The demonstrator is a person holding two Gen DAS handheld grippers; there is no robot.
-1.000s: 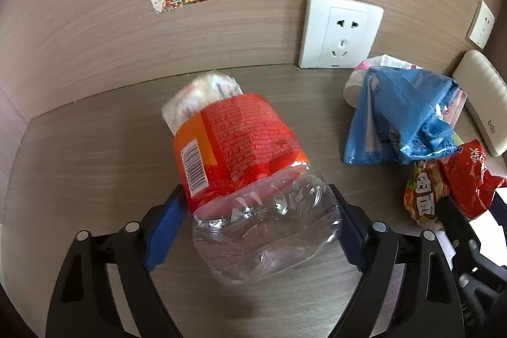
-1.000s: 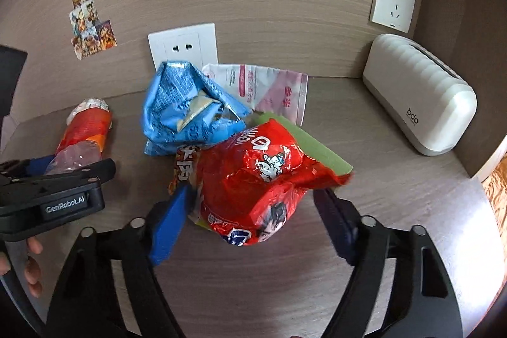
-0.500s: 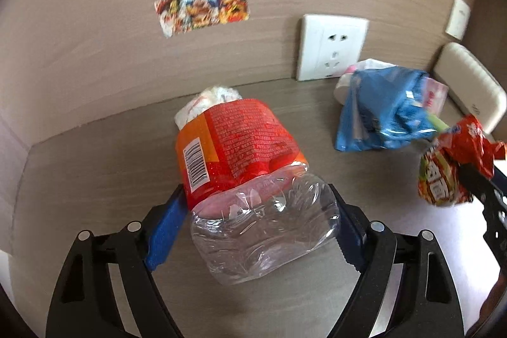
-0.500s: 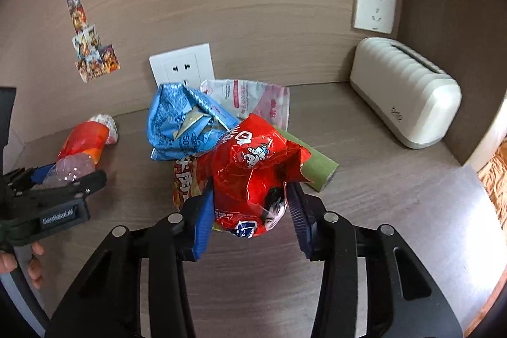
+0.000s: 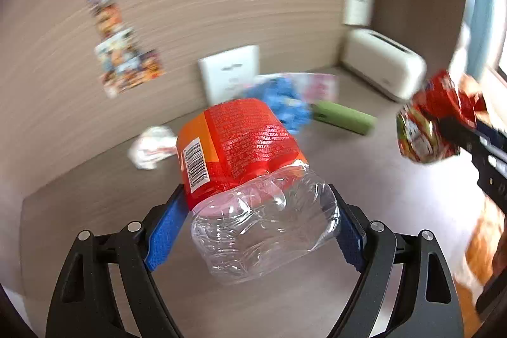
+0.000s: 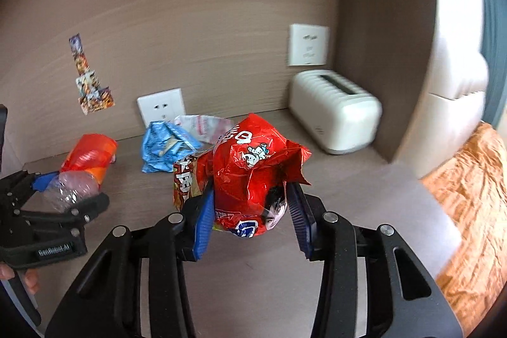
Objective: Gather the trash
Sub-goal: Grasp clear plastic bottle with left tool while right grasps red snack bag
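My left gripper (image 5: 253, 220) is shut on a crushed clear plastic bottle (image 5: 250, 179) with a red and orange label, held above the wooden table (image 5: 317, 290); it also shows in the right wrist view (image 6: 82, 170). My right gripper (image 6: 250, 211) is shut on crumpled red snack bags (image 6: 250, 170), lifted off the table; they show at the right of the left wrist view (image 5: 434, 122). A blue wrapper (image 6: 164, 144), a pink-white plastic bag (image 6: 202, 125), a green packet (image 5: 345, 116) and a crumpled white paper (image 5: 152, 144) lie on the table by the wall.
A white ribbed appliance (image 6: 336, 113) stands in the back right corner. Wall sockets (image 6: 161, 110) (image 6: 307, 45) and cartoon stickers (image 5: 123, 65) are on the wooden wall. An orange cloth (image 6: 469, 205) lies to the right beyond the table's edge.
Both grippers have lifted and pulled back from the wall with their loads. The right gripper has closed tighter on the red bags, uncovering the green packet on the table.
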